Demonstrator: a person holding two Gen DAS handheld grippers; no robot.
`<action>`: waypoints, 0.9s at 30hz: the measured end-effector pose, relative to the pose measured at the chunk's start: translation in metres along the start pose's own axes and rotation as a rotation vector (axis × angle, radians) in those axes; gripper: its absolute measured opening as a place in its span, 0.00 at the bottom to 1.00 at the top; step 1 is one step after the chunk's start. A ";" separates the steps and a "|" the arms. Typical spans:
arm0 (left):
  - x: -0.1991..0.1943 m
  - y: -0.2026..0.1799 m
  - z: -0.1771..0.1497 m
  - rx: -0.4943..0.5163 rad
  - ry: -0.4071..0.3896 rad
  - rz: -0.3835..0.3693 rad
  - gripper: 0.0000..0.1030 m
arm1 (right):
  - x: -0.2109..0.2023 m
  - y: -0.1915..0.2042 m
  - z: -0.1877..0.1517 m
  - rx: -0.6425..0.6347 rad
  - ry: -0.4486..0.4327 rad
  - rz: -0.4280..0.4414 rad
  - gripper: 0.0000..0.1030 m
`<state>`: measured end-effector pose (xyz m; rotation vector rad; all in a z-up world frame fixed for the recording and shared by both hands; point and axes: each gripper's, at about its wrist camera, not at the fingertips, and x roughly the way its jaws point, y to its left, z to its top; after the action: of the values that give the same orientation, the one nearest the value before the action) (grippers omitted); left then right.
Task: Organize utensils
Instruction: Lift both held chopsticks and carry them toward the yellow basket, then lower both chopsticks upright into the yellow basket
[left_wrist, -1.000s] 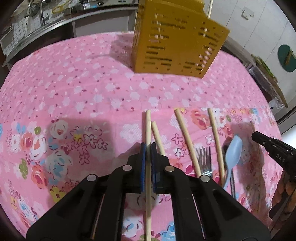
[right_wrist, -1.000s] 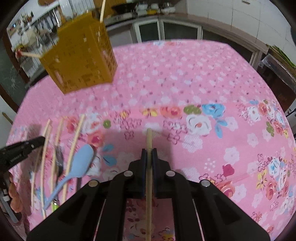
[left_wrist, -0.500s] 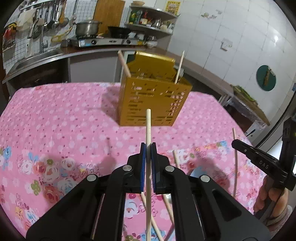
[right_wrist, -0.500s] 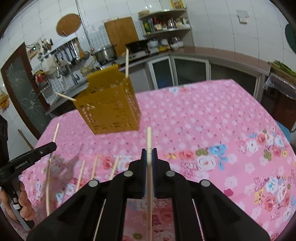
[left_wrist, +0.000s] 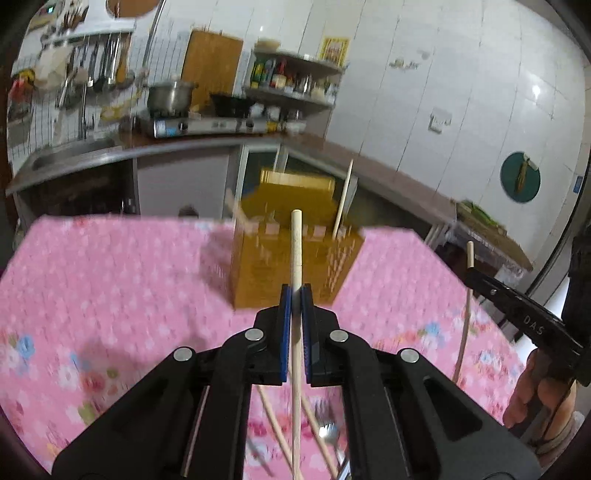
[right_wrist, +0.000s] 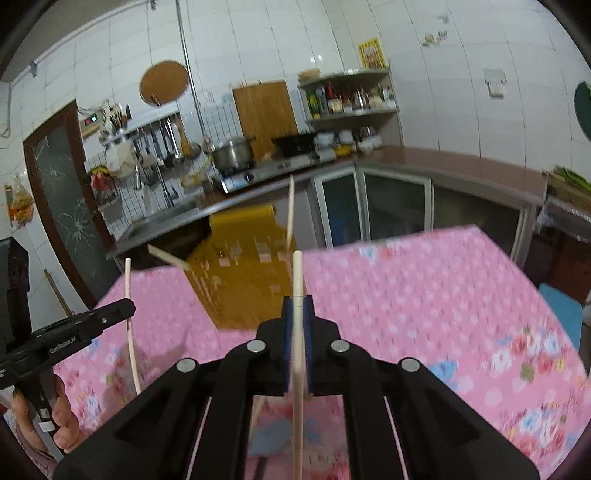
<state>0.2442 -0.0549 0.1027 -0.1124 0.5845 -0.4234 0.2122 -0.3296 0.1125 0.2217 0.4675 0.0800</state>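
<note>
While both grippers (left_wrist: 294, 295) (right_wrist: 297, 308) pinch chopsticks (left_wrist: 296, 251) (right_wrist: 297, 280) lengthwise, the holder (left_wrist: 266, 273) stands straight ahead, between them.

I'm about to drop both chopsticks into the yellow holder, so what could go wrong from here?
1. Each gripper, left and right, pinches its chopstick in a narrow grip with a long free end, so it may pivot or slip.
2. The holder already has chopsticks leaning out; new ones could knock them.
3. Two hands close together may collide over the holder.
</note>
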 end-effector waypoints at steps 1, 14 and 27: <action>-0.003 -0.002 0.011 0.010 -0.029 0.010 0.04 | 0.000 0.004 0.010 -0.004 -0.017 0.004 0.06; 0.020 -0.032 0.122 0.139 -0.335 0.176 0.04 | 0.030 0.041 0.120 -0.076 -0.305 0.031 0.06; 0.069 -0.018 0.129 0.081 -0.494 0.174 0.04 | 0.065 0.036 0.128 -0.025 -0.541 0.031 0.06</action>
<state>0.3614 -0.1020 0.1786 -0.0835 0.0883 -0.2361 0.3274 -0.3107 0.2039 0.2166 -0.0753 0.0534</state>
